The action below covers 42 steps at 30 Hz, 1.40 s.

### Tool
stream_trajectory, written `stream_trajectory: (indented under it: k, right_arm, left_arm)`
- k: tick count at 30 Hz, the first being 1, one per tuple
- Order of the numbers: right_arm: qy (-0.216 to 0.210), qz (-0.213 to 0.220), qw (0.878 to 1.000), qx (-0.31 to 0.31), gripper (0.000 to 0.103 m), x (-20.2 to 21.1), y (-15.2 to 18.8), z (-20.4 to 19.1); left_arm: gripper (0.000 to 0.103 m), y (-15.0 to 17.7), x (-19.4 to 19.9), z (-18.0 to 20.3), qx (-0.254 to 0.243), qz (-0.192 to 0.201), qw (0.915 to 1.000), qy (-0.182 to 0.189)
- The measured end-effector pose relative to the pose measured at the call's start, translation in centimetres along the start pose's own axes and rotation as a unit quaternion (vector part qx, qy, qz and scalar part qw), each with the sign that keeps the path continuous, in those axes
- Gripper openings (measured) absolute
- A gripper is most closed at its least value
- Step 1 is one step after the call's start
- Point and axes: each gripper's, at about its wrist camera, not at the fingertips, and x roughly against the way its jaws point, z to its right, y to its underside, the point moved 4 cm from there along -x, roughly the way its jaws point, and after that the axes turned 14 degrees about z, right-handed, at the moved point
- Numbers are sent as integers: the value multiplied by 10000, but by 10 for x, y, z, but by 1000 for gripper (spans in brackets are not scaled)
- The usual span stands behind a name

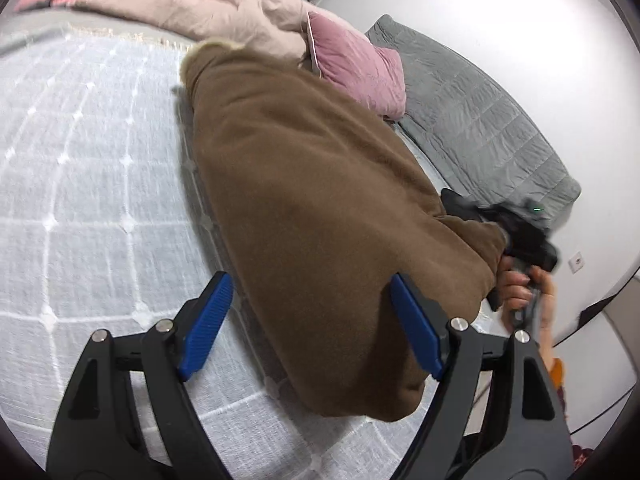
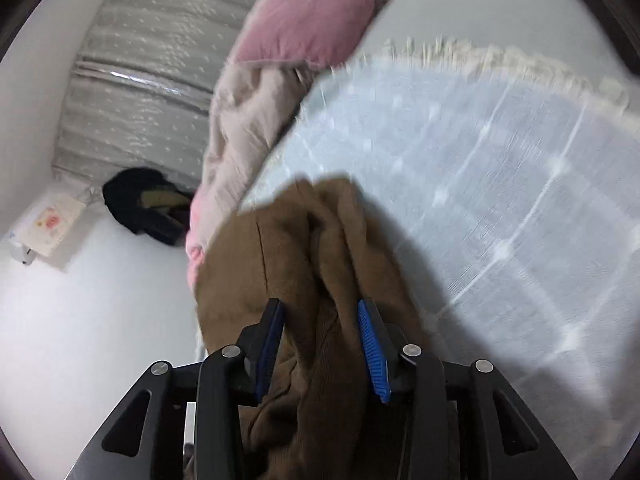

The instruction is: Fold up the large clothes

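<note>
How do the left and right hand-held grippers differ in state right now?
The left hand-held gripper has its jaws spread wide and grips nothing; the right hand-held gripper is clamped on a bunched fold of the brown garment. The left one hangs beside the garment's edge; the right one lifts it. Both have blue pads.

Home bedroom: bedspread, pink pillow (quilt beside).

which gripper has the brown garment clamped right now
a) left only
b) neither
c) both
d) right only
d: in the right wrist view the right gripper has its blue pads closed on a bunched fold of the brown garment, while in the left wrist view the left gripper stands wide open, with nothing pinched between its pads.
</note>
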Motion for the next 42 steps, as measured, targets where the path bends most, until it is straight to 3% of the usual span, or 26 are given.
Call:
stream_trajectory:
  k: [2,5,10,13,17,20,22,26,27,28,29,31,32,36,38,39,40,42]
  right_arm:
    - [-240,107,9995,175,49,23,-2,-11]
    - [-662,-371,9962,422,50,36,20,-27]
    - [-970,-883,9803,1474,50,47,60,-66]
    - [-522,-1125,9728,1957,50,26,81,-67]
    - [191,-1868,9639,1889,49,2,107,-35]
    - [198,-1884,9634,1899,34,7,107,-28]
    - [-183,-1874,9668,1726,19,13,106,-33]
    - [-1295,-1398,9738,1245,15,48,80,-51]
    - [-1413,-1320,9728,1277,15,57,77,-51]
    - [-1332,-1333,9719,1408,15,61,78,-48]
    - [-954,-1443,9698,1720,15,59,84,-39]
    - [-23,-1915,9542,2297,20,47,105,-12]
    - [102,-2168,9505,2221,20,43,113,0]
    - [-358,-1970,9628,1817,30,59,89,-14]
    - [-391,-1598,9688,1854,51,64,70,-25]
    - [-292,-1335,9723,1896,70,63,59,-32]
    - [-217,-1102,9755,1891,76,57,48,-38]
    - [-185,-1069,9778,1792,76,28,33,-49]
  left_arm:
    - [81,0,4,1,-164,83,9998,-30]
    - [81,5,-2,15,-430,152,9990,7]
    - [81,12,-14,38,-1047,298,9940,-132]
    - [81,13,-14,38,-1121,320,9930,-170]
    - [81,14,-15,36,-1194,309,9922,-190]
    - [81,15,-16,37,-1305,357,9905,-246]
    - [82,14,-18,36,-1293,373,9906,-267]
    - [82,12,-15,35,-1210,386,9919,-85]
    - [82,13,-14,36,-1223,367,9918,-54]
    - [82,15,-14,37,-1266,332,9914,-63]
    - [82,17,-15,39,-1366,272,9902,-91]
    - [82,21,-16,42,-1533,234,9879,-105]
    - [82,21,-16,44,-1644,226,9860,-135]
    - [82,9,-14,46,-1780,196,9838,-124]
    - [82,1,-13,45,-1955,202,9803,-167]
    - [82,-3,-13,43,-2065,219,9780,-215]
    - [82,-3,-13,41,-2086,224,9775,-219]
    - [82,-3,-16,32,-1926,173,9810,-171]
